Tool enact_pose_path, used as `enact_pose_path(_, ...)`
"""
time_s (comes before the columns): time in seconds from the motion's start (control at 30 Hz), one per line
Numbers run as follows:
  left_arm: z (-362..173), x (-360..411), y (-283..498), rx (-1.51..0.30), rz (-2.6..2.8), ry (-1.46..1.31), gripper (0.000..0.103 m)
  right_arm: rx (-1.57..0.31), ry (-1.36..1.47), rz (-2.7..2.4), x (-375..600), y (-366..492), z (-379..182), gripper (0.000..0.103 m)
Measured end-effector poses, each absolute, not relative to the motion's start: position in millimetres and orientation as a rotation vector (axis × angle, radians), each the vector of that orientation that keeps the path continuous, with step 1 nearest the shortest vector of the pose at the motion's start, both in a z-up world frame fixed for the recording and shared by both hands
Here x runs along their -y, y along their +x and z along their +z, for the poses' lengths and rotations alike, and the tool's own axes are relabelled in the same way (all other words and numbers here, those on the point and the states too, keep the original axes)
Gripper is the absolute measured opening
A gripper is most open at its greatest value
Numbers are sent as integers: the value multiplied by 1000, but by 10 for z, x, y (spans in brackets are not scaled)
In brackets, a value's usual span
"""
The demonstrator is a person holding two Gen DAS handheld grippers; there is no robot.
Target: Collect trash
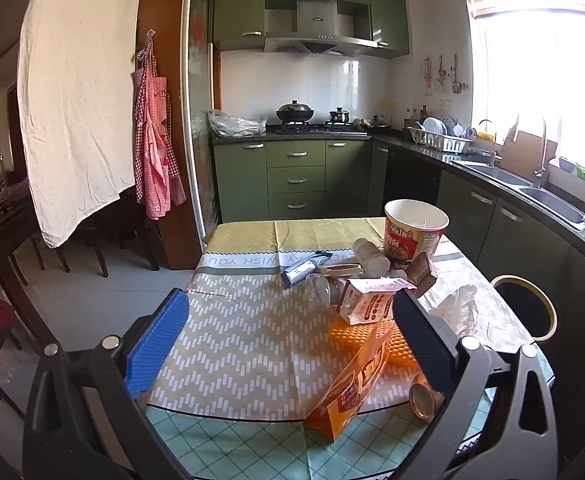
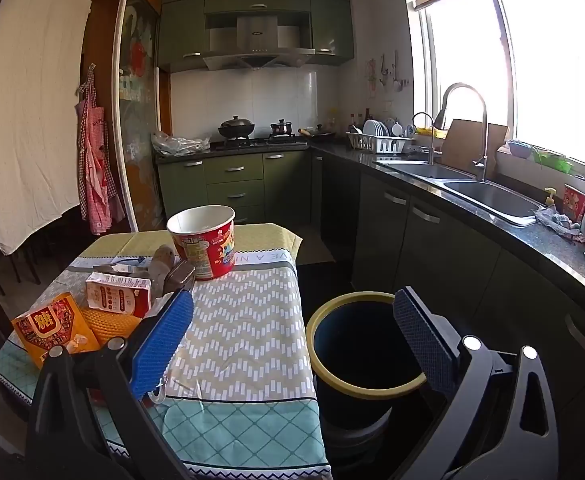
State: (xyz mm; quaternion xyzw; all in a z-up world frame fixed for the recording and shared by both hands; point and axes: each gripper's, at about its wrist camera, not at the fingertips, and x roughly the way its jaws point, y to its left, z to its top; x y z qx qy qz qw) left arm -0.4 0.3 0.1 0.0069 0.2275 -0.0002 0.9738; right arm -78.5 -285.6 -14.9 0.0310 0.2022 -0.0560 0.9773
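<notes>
Trash lies heaped on the table's right part: a red instant-noodle cup [image 1: 415, 229] [image 2: 203, 240], a white-and-red carton [image 1: 368, 300] [image 2: 118, 293], an orange snack box [image 1: 350, 384] [image 2: 54, 328], an orange mesh piece [image 1: 372, 334] [image 2: 110, 322], foil wrappers [image 1: 306, 268] and a small jar [image 1: 424, 398]. A dark bin with a yellow rim [image 2: 362, 354] [image 1: 526, 306] stands on the floor right of the table. My left gripper [image 1: 288, 338] hovers open over the tablecloth, left of the heap, holding nothing. My right gripper [image 2: 292, 338] is open and empty, straddling the table edge and the bin.
The table [image 1: 236, 344] [image 2: 248, 320] wears a zigzag-patterned cloth. Green cabinets and a dark counter with a double sink [image 2: 488, 194] run along the right. A stove with pots [image 2: 252, 136] is at the back. Chairs [image 1: 52, 248] and a hanging sheet stand on the left.
</notes>
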Motion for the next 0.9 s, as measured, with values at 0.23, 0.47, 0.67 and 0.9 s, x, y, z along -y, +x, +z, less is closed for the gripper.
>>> enact_pose_path(0.23, 3, -22, 4, -467, -2, 20, 97, -409, 57, -119, 2856, -783, -145, 99)
enact_pose_path(0.47, -19, 65, -1, -469, 1, 24, 97, -409, 55, -116, 2844, -789, -144, 99)
enact_pose_path(0.67, -12, 139, 14, -471, -5, 30, 97, -409, 59, -118, 2835, -776, -142, 99)
enact_pose_path(0.9, -41, 118, -9, -472, -11, 34, 97, -410, 60, -118, 2843, -776, -138, 99)
